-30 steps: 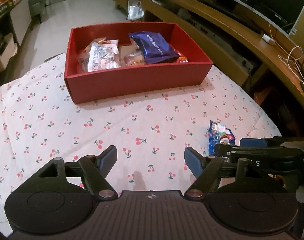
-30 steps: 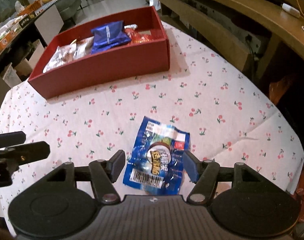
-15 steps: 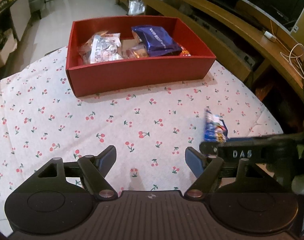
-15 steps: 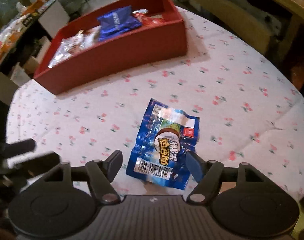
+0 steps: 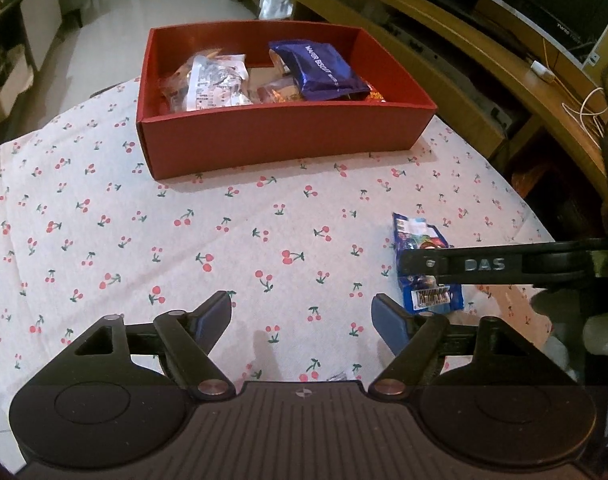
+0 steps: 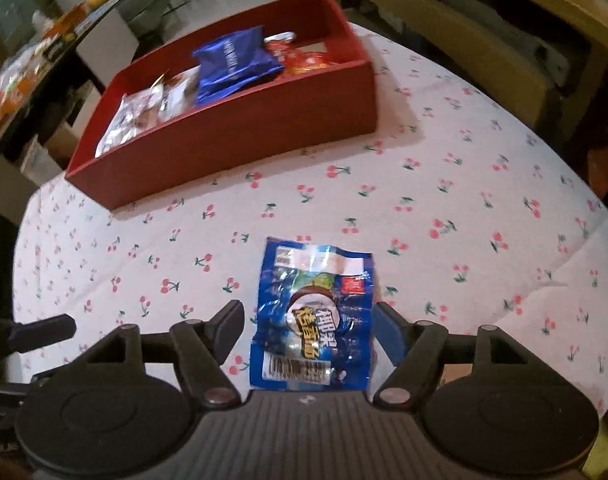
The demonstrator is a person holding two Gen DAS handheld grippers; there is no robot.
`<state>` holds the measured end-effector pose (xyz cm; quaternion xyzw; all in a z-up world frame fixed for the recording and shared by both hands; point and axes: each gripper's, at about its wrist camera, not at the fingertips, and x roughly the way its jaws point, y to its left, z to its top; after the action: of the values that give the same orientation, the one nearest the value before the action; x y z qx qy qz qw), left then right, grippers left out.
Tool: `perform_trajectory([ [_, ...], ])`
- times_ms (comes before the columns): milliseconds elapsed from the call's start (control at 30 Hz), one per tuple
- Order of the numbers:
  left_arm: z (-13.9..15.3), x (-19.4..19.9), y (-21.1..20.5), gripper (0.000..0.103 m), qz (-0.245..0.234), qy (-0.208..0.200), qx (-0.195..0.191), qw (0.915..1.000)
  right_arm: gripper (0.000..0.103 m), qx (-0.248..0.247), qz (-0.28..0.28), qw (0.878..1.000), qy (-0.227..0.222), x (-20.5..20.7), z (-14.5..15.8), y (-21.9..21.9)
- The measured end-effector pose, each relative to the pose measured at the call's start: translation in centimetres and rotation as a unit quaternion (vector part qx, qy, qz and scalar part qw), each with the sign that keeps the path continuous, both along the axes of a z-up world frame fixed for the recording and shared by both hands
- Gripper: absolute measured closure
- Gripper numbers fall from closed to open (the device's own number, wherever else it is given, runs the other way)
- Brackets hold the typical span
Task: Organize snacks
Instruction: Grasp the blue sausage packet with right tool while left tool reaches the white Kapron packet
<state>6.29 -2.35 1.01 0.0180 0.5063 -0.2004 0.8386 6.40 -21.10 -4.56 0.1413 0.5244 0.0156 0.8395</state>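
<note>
Straddling now: my right gripper (image 6: 308,320) has its jaws spread wide, one on each side of the blue snack packet (image 6: 314,316), not yet pinching it.
Left tool: my left gripper (image 5: 300,316) is spread apart too, holding nothing, hovering over bare cherry-print tablecloth (image 5: 104,240).
What changed: a second ago the packet sat just ahead of the right fingertips; since then I have come lower and further over it, so its barcode end now lies between the fingers (the left wrist view agrees, with the right tool's arm crossing over the packet (image 5: 422,268)).
What that means: I judge the grasp is about lined up; closing is the next step, then a carry to the box.
Packet location: flat on the cloth at the near right of the table, well apart from the red box (image 6: 232,136).
Box contents: a dark blue bag (image 5: 322,70), a clear silvery packet (image 5: 214,84) and some orange-red wrappers (image 6: 300,58) already lie inside, so most of the sorting looks done.
Hard to tell: whether the right pads touch the cloth or hang just above it, since the gripper body covers the packet's near edge.
Cut off: a small wrapper scrap (image 5: 338,377) peeks out by the left tool's body; I cannot identify it.
Risk: crinkly foil may slide or crumple under a shallow pinch.
</note>
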Motion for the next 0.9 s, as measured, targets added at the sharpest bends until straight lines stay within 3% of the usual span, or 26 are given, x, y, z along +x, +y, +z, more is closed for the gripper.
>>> perform_trajectory([
  [167, -0.7, -0.3, 0.0, 0.02, -0.012, 0.012, 0.008, 0.9998, 0.009, -0.049, 0.032, 0.998, 0.001, 0.9, -0.9, 1.7],
  [400, -2.0, -2.4, -0.8, 0.02, -0.093, 0.029, 0.032, 0.9947, 0.011, -0.105, 0.108, 0.989, -0.007, 0.8, -1.1, 3.5],
  [500, -2.6, -3.2, -1.5, 0.02, -0.149, 0.027, 0.059, 0.9868, 0.012, -0.106, 0.125, 0.986, -0.01, 0.8, -1.1, 3.8],
  [600, -3.4, -4.2, -2.3, 0.019, -0.21, 0.014, 0.102, 0.9723, 0.012, -0.111, 0.138, 0.984, -0.011, 0.7, -1.1, 4.2],
  [700, -4.0, -4.7, -2.8, 0.019, -0.248, 0.011, 0.122, 0.9611, 0.012, -0.111, 0.144, 0.983, -0.011, 0.9, -1.1, 4.5],
  [900, -3.3, -5.0, -2.7, 0.019, -0.277, 0.008, 0.12, 0.9534, 0.011, -0.109, 0.147, 0.983, -0.009, 1.0, -1.1, 4.4],
])
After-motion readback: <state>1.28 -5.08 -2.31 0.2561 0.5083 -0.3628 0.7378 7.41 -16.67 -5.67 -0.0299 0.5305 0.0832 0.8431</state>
